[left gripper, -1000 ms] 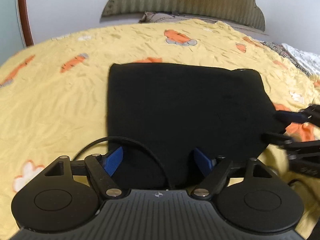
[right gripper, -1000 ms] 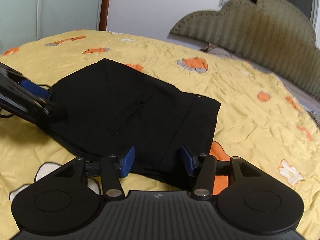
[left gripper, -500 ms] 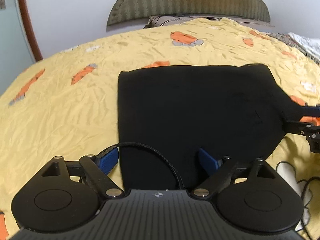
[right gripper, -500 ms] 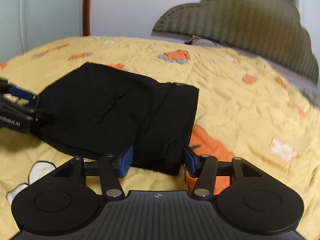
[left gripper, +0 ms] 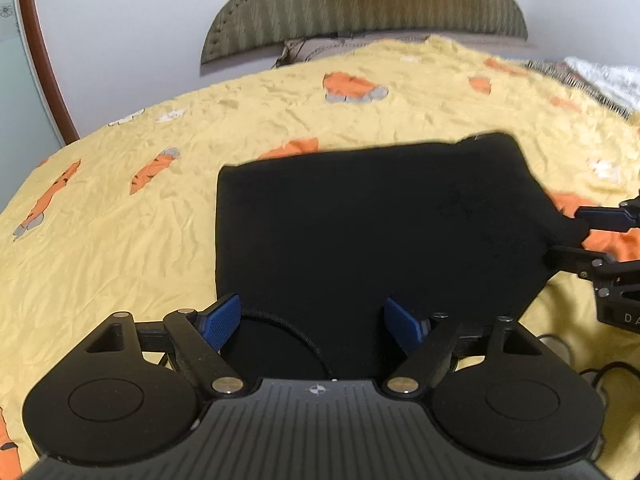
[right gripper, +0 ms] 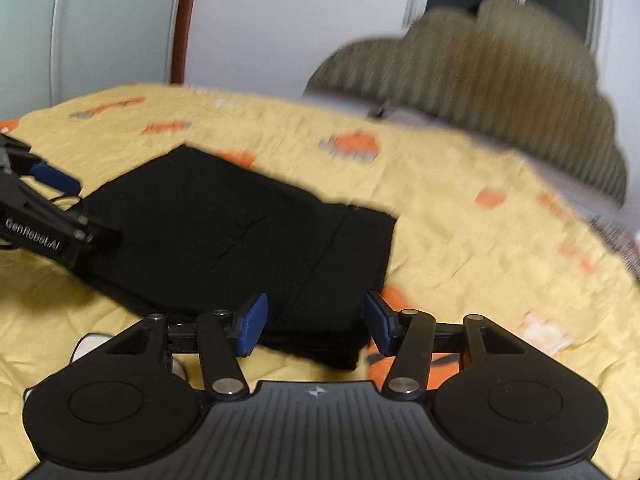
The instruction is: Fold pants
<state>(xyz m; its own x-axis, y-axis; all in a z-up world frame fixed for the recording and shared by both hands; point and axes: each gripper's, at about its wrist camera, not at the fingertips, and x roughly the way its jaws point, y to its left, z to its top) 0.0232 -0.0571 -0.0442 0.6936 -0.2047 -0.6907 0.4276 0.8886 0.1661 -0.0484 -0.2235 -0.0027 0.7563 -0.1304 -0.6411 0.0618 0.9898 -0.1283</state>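
Note:
The black pants (left gripper: 372, 232) lie folded into a flat rectangle on the yellow bedspread (left gripper: 120, 220). They also show in the right wrist view (right gripper: 248, 236). My left gripper (left gripper: 312, 322) is open, its blue pads on either side of the near edge of the pants, empty. My right gripper (right gripper: 314, 324) is open over the near right corner of the pants, empty. In the left wrist view the right gripper (left gripper: 580, 236) sits at the pants' right edge. In the right wrist view the left gripper (right gripper: 60, 208) sits at their left edge.
The bedspread has orange carrot prints (left gripper: 356, 86). An olive padded headboard (left gripper: 360, 4) stands at the far end against a white wall. A patterned blanket (left gripper: 600, 80) lies at the far right. A black cable (left gripper: 280, 328) loops by my left gripper.
Both grippers have drawn back toward the near edge of the pants and tilted up, showing more wall and headboard. The pants have stayed flat on the bed.

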